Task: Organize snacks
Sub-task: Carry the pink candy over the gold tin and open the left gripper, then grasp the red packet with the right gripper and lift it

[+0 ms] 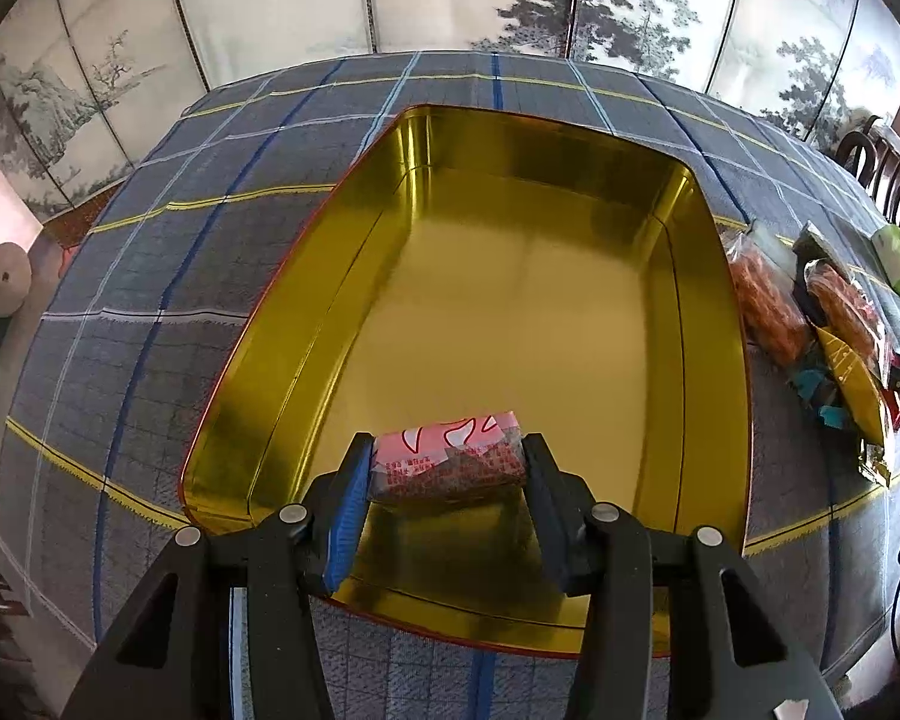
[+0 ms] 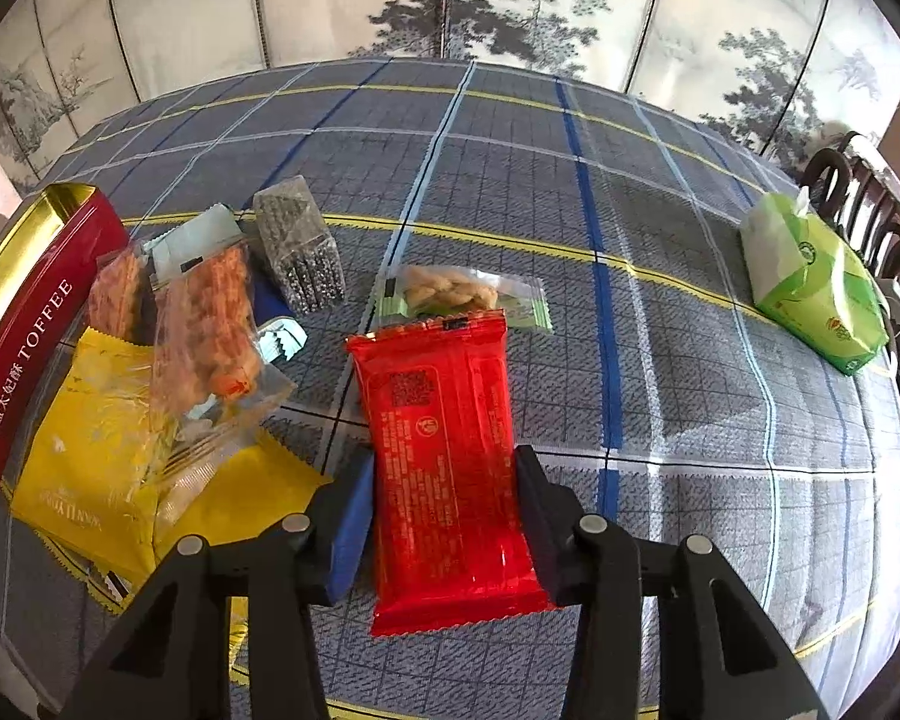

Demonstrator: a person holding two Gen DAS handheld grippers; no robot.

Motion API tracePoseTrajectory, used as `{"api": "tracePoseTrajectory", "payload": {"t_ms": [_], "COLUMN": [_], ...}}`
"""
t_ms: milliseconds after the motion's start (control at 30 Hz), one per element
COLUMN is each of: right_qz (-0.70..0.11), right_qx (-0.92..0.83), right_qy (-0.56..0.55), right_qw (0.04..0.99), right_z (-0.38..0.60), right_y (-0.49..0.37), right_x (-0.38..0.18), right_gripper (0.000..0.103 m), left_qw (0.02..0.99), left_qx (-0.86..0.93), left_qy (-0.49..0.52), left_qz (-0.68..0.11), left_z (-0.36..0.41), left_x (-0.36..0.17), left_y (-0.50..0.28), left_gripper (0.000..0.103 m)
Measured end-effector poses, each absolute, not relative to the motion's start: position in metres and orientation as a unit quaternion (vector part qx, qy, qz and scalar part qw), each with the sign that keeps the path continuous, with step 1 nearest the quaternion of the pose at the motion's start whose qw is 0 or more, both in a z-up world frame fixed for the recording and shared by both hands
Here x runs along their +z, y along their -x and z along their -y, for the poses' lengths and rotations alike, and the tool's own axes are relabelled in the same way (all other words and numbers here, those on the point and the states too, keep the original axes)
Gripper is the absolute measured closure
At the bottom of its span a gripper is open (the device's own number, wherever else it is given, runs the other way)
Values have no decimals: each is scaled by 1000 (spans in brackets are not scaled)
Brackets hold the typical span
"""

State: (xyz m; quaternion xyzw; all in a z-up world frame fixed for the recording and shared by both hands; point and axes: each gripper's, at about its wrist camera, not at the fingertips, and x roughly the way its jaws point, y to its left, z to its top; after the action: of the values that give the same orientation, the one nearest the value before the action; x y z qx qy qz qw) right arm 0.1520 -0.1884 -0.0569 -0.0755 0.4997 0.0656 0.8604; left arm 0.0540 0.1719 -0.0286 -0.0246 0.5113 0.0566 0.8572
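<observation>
The left gripper (image 1: 447,468) is clenching a pink snack (image 1: 450,463) over the tin (image 1: 714,324); lowering before releasing seems wise. The right gripper (image 2: 444,480) is straddling, perhaps gripping, the red packet (image 2: 444,420) at six o'clock.

A grey plaid cloth (image 2: 660,312) with blue, white and yellow lines covers the counter. Over at the far right edge sits a green and white soft pack of tissues (image 2: 816,288), lying tilted on the cloth. Just behind it, dark carved wooden chairs (image 2: 870,210) line the counter's side. Across the back stands a pale folding screen painted with ink trees and hills (image 2: 450,6). Off to the left, a round tan disc (image 1: 5,279) shows beside the counter.
</observation>
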Motion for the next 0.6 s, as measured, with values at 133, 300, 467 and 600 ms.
{"api": "tracePoseTrajectory", "payload": {"t_ms": [133, 300, 467, 600], "right_qz": [-494, -483, -474, -467], "right_qx": [54, 47, 38, 40], "right_qy": [61, 52, 38, 24], "right_qw": [866, 873, 879, 883], "right_z": [192, 195, 197, 194], "right_y": [-147, -141, -136, -133], "right_x": [-53, -41, -31, -21], "right_gripper": [58, 58, 58, 58], "left_qw": [858, 864, 872, 880], "left_qx": [57, 57, 59, 58], "left_qy": [25, 27, 22, 24], "left_qz": [-510, -499, -485, -470], "left_z": [-172, -171, -167, -165], "left_x": [-28, -21, -11, 1], "left_y": [-53, -49, -44, -37], "left_gripper": [57, 48, 38, 32]}}
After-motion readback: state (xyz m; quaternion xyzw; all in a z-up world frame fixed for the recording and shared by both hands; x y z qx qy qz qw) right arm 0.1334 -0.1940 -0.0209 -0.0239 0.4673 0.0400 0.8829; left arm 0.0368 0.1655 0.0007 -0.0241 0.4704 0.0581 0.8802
